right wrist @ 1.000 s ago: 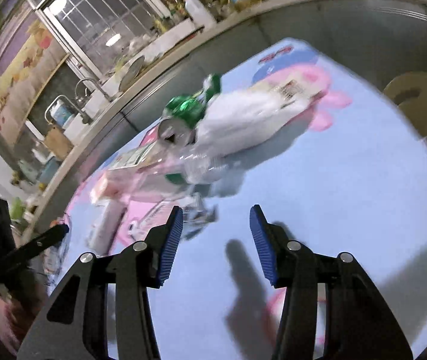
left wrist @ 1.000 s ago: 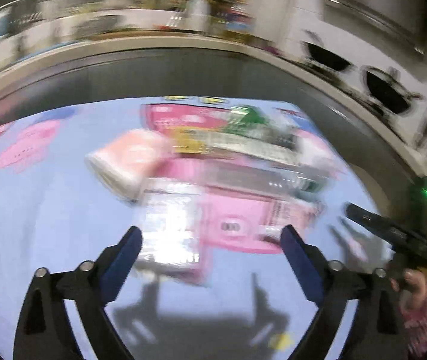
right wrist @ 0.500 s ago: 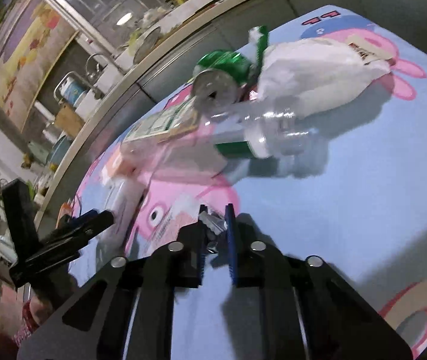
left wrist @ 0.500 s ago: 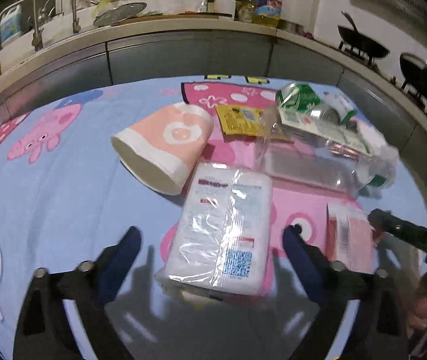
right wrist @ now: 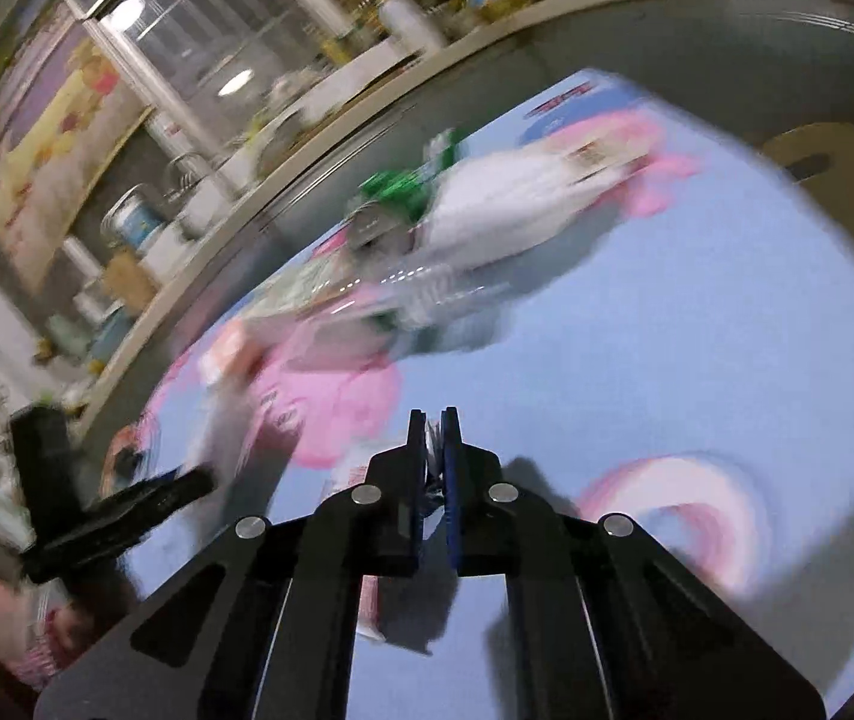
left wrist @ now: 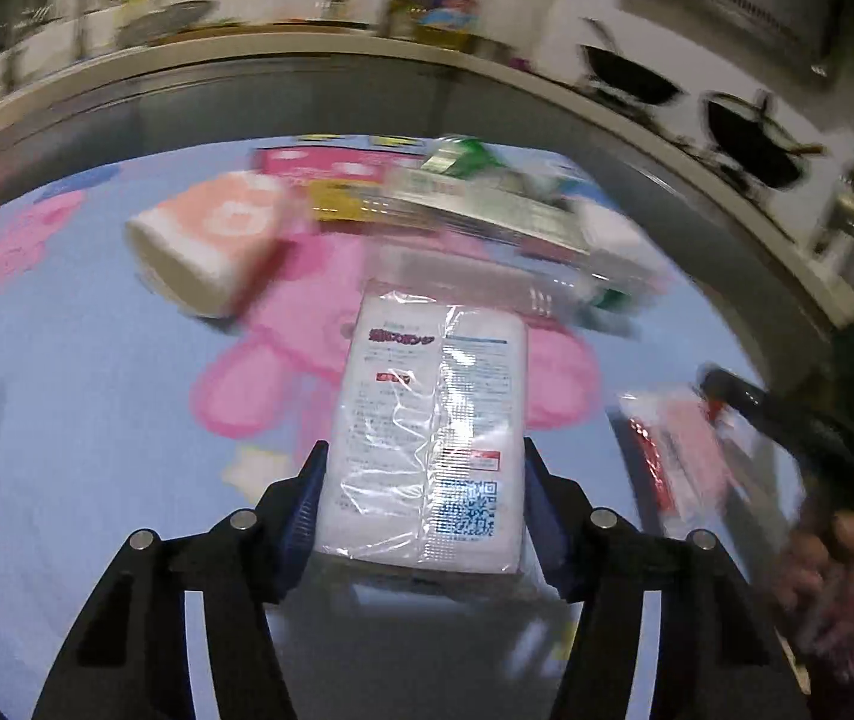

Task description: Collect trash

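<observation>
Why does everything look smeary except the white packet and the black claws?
In the left wrist view, the white packet and the left claw gripping it look sharp, while the pink cup and the bottles behind smear sideways. In the right wrist view, the right claw is crisp, but the blue cloth is streaky and the edges bend like a fishbowl.

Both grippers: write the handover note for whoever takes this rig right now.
Left gripper: shut on the white plastic-wrapped pack, which looks lifted off the blue cartoon tablecloth.
Right gripper: jaws nearly together on a small crinkled wrapper; the view is blurred, so the grip is unconfirmed.
On the cloth: pink paper cup on its side, clear plastic bottle, green can, white bag, yellow packet, red-and-white packet.
No bin in view.
Left to do: drop both held pieces, then collect the rest.
</observation>
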